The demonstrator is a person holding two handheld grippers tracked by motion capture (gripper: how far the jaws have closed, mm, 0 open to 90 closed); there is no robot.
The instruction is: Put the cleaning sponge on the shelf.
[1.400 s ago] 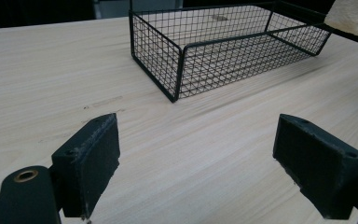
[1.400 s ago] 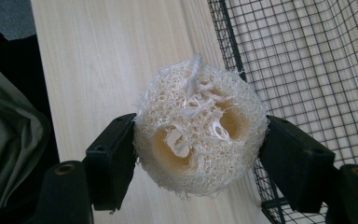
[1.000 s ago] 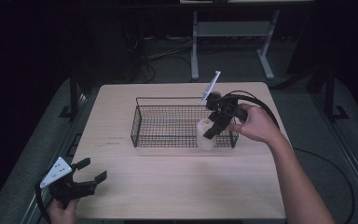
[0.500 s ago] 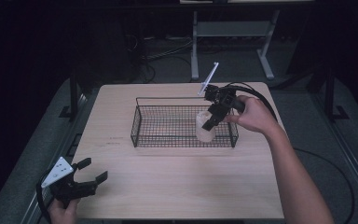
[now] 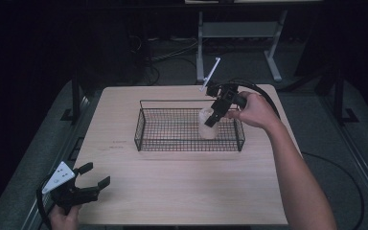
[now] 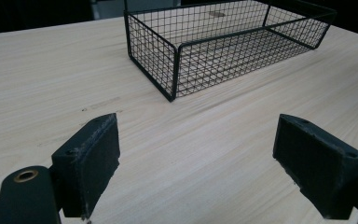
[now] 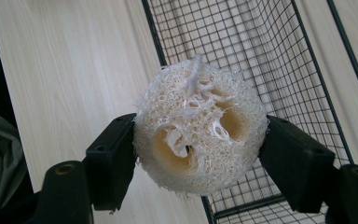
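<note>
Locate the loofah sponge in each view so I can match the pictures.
High view: the loofah sponge is right of centre, over the right part of the wire basket, held by the right gripper.
Left gripper view: not in it; the basket stands at top centre.
Right gripper view: the sponge is central, clamped between the two jaws.
Shared landmark: the wire basket.

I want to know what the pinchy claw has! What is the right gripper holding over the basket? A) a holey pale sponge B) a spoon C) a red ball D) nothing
A: the right gripper has its jaws pressed on both sides of a pale, holey loofah sponge over the wire basket.
</note>
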